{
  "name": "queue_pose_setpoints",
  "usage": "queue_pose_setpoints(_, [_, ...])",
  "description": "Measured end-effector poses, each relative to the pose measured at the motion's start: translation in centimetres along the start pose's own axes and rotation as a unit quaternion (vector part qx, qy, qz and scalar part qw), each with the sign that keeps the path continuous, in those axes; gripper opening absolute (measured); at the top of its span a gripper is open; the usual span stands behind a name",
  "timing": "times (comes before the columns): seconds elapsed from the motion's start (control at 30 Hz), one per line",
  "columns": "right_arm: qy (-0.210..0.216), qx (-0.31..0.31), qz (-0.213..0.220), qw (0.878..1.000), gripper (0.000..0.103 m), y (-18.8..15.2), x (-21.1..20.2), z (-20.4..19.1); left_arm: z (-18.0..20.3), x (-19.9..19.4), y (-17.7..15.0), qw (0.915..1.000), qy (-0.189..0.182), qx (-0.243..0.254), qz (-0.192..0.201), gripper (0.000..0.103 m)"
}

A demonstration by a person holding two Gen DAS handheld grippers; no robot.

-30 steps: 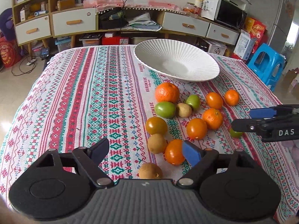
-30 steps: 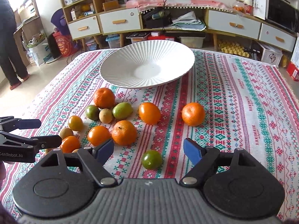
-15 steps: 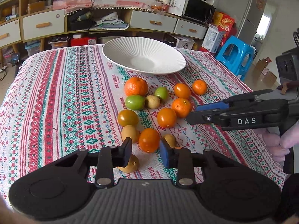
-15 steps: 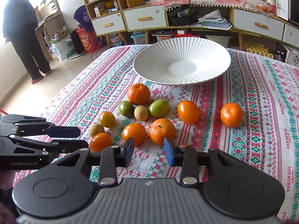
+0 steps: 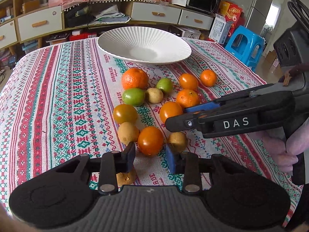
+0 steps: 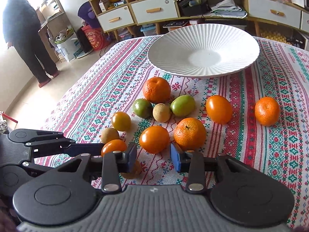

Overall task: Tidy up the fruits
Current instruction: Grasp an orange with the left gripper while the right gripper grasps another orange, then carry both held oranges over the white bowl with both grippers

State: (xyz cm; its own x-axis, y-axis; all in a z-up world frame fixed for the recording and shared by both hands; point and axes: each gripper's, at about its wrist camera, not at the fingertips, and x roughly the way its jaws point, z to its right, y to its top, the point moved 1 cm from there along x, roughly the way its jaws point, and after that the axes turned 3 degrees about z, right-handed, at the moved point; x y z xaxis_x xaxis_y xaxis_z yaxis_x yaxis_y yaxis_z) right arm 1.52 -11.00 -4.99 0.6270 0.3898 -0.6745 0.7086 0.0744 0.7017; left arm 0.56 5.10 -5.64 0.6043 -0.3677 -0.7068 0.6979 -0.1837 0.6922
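Since a second ago, both the left gripper (image 5: 150, 155) and right gripper (image 6: 153, 157) have been narrowed to part-spread fingers and aimed at orange fruits low in frame, so picking is judged imminent.

Our left hand-held gripper (image 5: 148, 156) low, level, pads narrowly apart, nothing between. Our right hand-held gripper (image 6: 153, 158) likewise part-closed, empty, reaching in from right, our hand (image 5: 278, 150) on handle.

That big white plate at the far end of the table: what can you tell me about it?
The white plate is wide, round and shallow, with fine ribs fanning from a smooth centre to a faintly scalloped rim. It looks like glazed ceramic. It sits flat on the patterned tablecloth, with no fruit in it. Nothing else touches it.
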Motion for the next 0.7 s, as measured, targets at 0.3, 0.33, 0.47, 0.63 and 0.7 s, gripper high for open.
queue_pose_setpoints(0.3, [0.000, 0.014, 0.008, 1.000, 0.046, 0.14, 0.46, -0.33, 0.28, 0.50, 0.10, 0.9999, 0.003, -0.010, 0.008, 0.034])
queue_pose_setpoints(0.33, [0.000, 0.017, 0.008, 1.000, 0.046, 0.13, 0.51, -0.30, 0.32, 0.50, 0.13, 0.9999, 0.004, -0.011, 0.009, 0.034])
queue_pose_setpoints(0.47, [-0.008, 0.016, 0.015, 1.000, 0.043, 0.08, 0.54, -0.39, 0.54, 0.54, 0.10, 0.9999, 0.007, -0.007, 0.014, 0.034])
queue_pose_setpoints(0.63, [-0.012, 0.020, 0.021, 1.000, 0.032, 0.11, 0.52, -0.18, 0.06, 0.46, -0.05, 0.9994, 0.002, -0.026, 0.024, 0.029])
queue_pose_setpoints(0.7, [-0.010, 0.028, 0.020, 0.999, 0.031, 0.09, 0.40, 0.00, 0.08, 0.33, -0.16, 0.9992, 0.003, -0.028, 0.028, 0.028])
